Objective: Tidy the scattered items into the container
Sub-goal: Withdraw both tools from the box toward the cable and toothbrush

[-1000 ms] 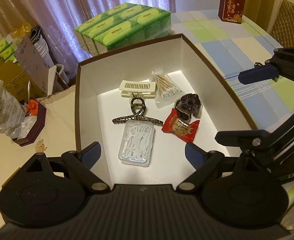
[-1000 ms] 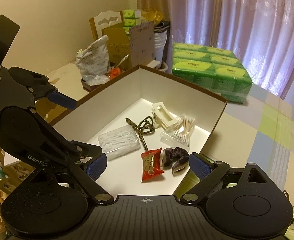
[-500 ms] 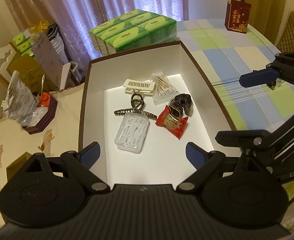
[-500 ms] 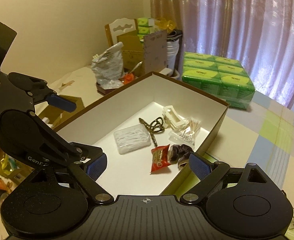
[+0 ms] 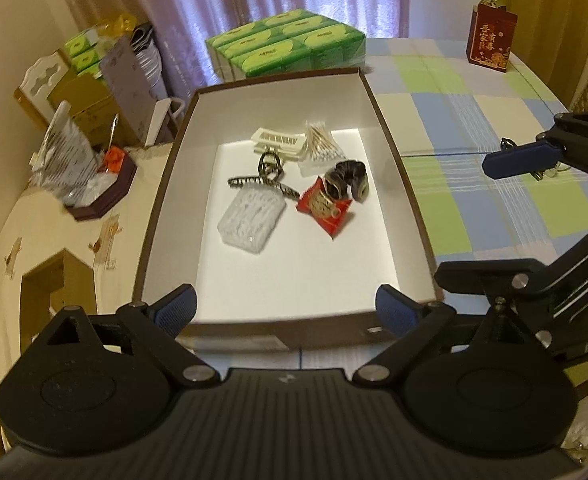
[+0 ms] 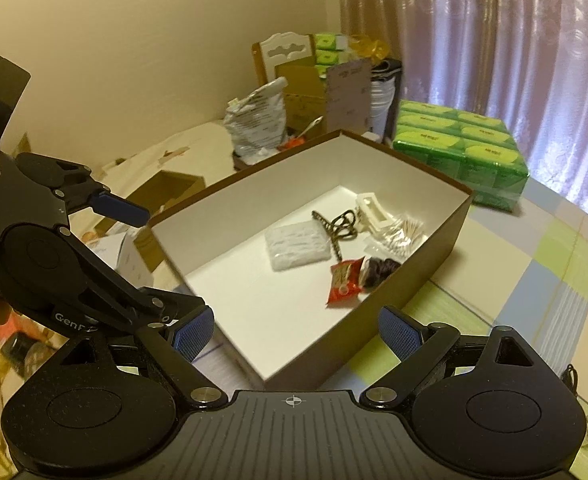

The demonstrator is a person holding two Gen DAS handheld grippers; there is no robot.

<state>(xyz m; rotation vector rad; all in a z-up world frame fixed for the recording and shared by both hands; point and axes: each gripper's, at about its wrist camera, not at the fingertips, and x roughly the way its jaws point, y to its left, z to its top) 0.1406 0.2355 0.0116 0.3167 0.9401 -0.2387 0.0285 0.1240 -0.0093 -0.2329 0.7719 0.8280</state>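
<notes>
Both sets of jaws stand wide apart and grip nothing: I see my left gripper [image 5: 285, 310] hanging over the near edge of the box, and my right gripper [image 6: 296, 330] over its near corner.

Largest on the table [image 5: 474, 208], with its checked cloth, is the brown box [image 5: 410, 216], white inside, sitting near the table's left edge. Behind the box's far edge lies a green pack of tissues [image 5: 289, 46]. A red gift bag [image 5: 492, 38] stands at the table's far right corner.

Inside the box all the small items sit in the far half, closer to the right wall. A clear plastic case [image 5: 251, 218] lies nearest the middle. Touching its far end is a dark patterned hair claw [image 5: 265, 176]. Beyond that, a cream hair clip [image 5: 279, 142] lies near the far wall, just beside a bag of cotton swabs [image 5: 320, 148]. A red snack packet [image 5: 326, 208] lies to the right of the case, with a dark scrunchie [image 5: 350, 178] resting against its far edge.
</notes>
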